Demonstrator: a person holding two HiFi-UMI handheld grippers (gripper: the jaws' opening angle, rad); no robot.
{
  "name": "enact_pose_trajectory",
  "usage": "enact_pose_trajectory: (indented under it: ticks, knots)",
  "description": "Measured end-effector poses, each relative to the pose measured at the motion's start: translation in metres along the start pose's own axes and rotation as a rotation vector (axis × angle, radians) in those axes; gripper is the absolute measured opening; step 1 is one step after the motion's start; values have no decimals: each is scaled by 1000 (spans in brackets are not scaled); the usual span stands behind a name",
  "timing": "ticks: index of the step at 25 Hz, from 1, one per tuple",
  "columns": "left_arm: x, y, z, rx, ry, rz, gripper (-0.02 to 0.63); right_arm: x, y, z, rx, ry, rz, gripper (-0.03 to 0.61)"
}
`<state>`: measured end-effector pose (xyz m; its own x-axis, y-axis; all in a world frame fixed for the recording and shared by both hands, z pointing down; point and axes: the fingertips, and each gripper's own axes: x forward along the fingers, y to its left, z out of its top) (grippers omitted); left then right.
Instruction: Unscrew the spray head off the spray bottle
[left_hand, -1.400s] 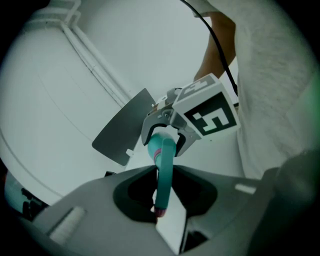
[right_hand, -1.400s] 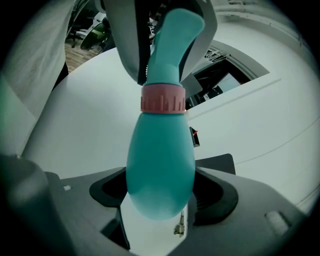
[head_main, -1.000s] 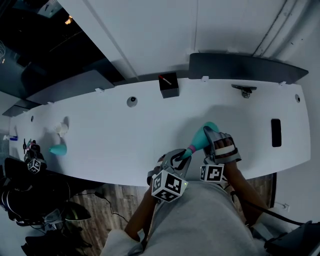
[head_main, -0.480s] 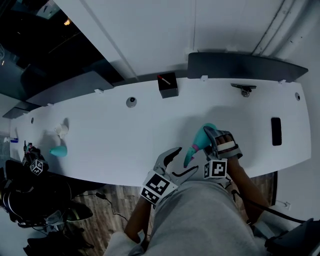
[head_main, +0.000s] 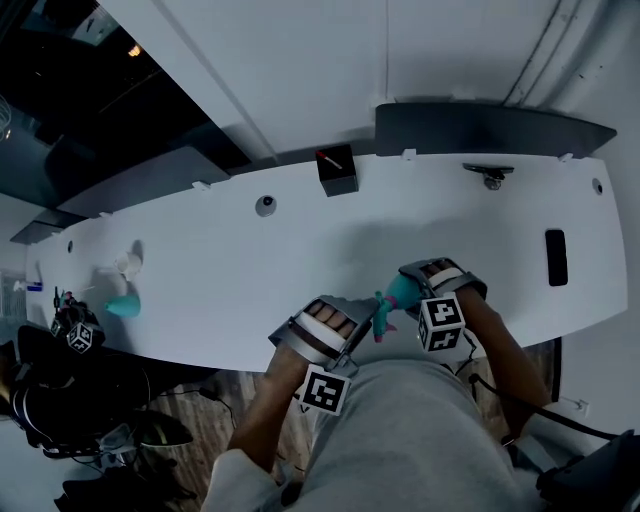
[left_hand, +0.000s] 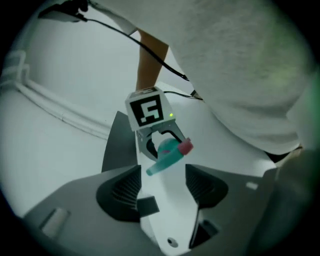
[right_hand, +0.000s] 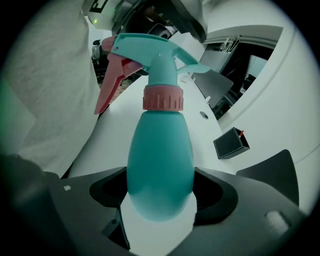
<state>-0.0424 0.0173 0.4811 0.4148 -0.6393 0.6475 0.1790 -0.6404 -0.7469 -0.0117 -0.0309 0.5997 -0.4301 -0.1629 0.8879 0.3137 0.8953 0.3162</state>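
I count 1 smooth teal plastic teardrop spray bottle (right_hand: 160, 160) with 1 ribbed pink collar (right_hand: 163, 97) and 1 pink trigger (right_hand: 111, 85), over the white table (head_main: 250, 260). The right gripper (right_hand: 160, 191) clamps its body. The left gripper (left_hand: 162, 187) is released, its jaws just closing slightly, with nothing between them.

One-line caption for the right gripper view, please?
Right gripper clamped on a teal spray bottle, its spray head attached; black box on table behind.
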Motion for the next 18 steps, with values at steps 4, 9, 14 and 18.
enact_pose_trajectory:
  ticks: [4, 9, 14, 18]
  knots:
    - [12, -3, 9, 87, 0, 37, 255, -5, -3, 3, -8, 23, 18, 394]
    - [17, -1, -9, -121, 80, 1, 103, -16, -33, 3, -108, 53, -219, 394]
    - [23, -2, -23, -816, -9, -26, 89, -35, -63, 4, -261, 95, -592, 393]
    - [18, 3, -25, -1498, -237, -115, 87, -47, -67, 4, -273, 92, -763, 393]
